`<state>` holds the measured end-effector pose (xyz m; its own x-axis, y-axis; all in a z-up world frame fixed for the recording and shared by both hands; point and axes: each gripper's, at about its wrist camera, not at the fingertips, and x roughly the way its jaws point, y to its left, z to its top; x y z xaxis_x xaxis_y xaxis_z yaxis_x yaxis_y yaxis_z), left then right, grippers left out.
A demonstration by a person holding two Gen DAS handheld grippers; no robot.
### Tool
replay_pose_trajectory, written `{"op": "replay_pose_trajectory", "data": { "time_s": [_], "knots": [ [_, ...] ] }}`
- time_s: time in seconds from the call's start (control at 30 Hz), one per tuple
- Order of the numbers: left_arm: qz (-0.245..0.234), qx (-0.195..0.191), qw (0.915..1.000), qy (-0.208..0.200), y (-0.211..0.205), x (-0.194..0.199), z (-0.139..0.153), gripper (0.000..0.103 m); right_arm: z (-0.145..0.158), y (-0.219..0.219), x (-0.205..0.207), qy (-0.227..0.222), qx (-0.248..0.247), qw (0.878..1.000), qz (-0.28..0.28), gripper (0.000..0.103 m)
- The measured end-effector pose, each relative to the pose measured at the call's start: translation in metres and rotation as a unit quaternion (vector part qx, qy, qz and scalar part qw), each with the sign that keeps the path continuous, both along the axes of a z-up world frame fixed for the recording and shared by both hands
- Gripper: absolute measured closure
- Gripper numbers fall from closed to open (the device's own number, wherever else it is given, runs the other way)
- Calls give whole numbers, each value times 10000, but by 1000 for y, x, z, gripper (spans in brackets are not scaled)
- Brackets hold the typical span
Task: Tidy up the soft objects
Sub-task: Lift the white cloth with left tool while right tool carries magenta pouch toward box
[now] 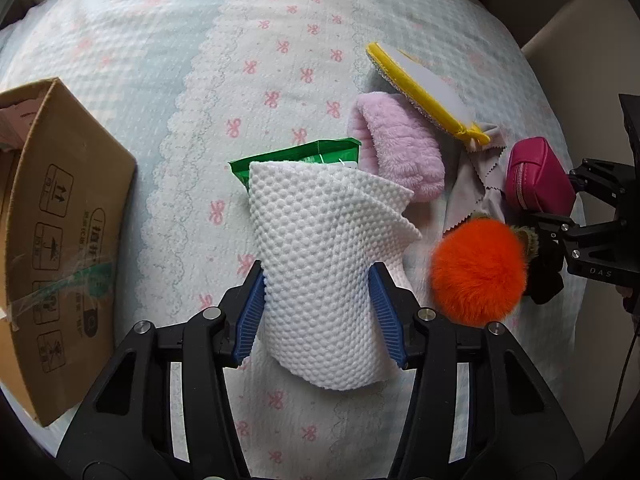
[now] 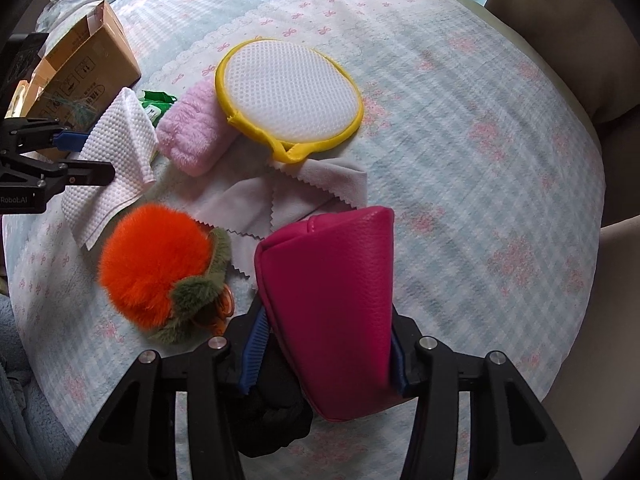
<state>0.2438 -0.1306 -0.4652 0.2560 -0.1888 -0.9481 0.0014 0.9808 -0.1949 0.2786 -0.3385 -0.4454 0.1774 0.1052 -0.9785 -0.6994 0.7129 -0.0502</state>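
Observation:
My left gripper (image 1: pixel 320 296) is shut on a white dimpled cloth (image 1: pixel 320 248), which also shows in the right wrist view (image 2: pixel 116 148). My right gripper (image 2: pixel 326 340) is shut on a magenta pouch (image 2: pixel 332 292), seen in the left view (image 1: pixel 536 178). An orange fluffy pompom (image 2: pixel 154 260) with green leaves lies left of the pouch. A pink plush piece (image 2: pixel 192 136), a yellow-rimmed mesh pad (image 2: pixel 288 92), a grey zigzag-edged cloth (image 2: pixel 280 192) and a green packet (image 1: pixel 300 156) lie on the bed. A black soft item (image 2: pixel 276 412) lies under the right gripper.
An open cardboard box (image 1: pixel 60 216) stands at the left on the bedspread (image 1: pixel 160 100), also in the right wrist view (image 2: pixel 88 64). Beige cushions (image 2: pixel 560 40) border the bed's right side.

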Motion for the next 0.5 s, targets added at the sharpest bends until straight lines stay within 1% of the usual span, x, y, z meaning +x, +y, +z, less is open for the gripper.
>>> {"op": "replay_pose_trajectory", "data": {
  "time_s": [0.07, 0.1, 0.2, 0.23, 0.3, 0.33, 0.37, 0.5],
  "knots": [
    [-88, 133, 9998, -78, -4, -1, 4, 66, 1, 1, 1, -10, 1, 10000, 0, 57],
    [-110, 177, 9997, -92, -5, -1, 6, 67, 2, 2, 1, -15, -8, 10000, -8, 58],
    [-174, 214, 9994, -196, -7, -2, 13, 70, 4, 4, 1, -33, -26, 10000, -76, 58],
    [-188, 235, 9993, -234, -7, -2, 14, 73, 4, 4, 1, -37, -24, 9999, -102, 58],
    [-193, 222, 9991, -289, -6, -2, 17, 79, 6, 4, 3, -46, -9, 9999, -162, 58],
    [-189, 203, 9992, -289, -6, -2, 18, 85, 7, 3, 3, -41, 1, 9998, -193, 58],
    [-178, 161, 9993, -292, -6, -3, 19, 89, 8, 2, 5, -39, 6, 9997, -222, 58],
    [-170, 85, 9993, -331, -2, -7, 24, 92, 13, 4, 3, -102, -12, 9994, -315, 62]
  ]
}}
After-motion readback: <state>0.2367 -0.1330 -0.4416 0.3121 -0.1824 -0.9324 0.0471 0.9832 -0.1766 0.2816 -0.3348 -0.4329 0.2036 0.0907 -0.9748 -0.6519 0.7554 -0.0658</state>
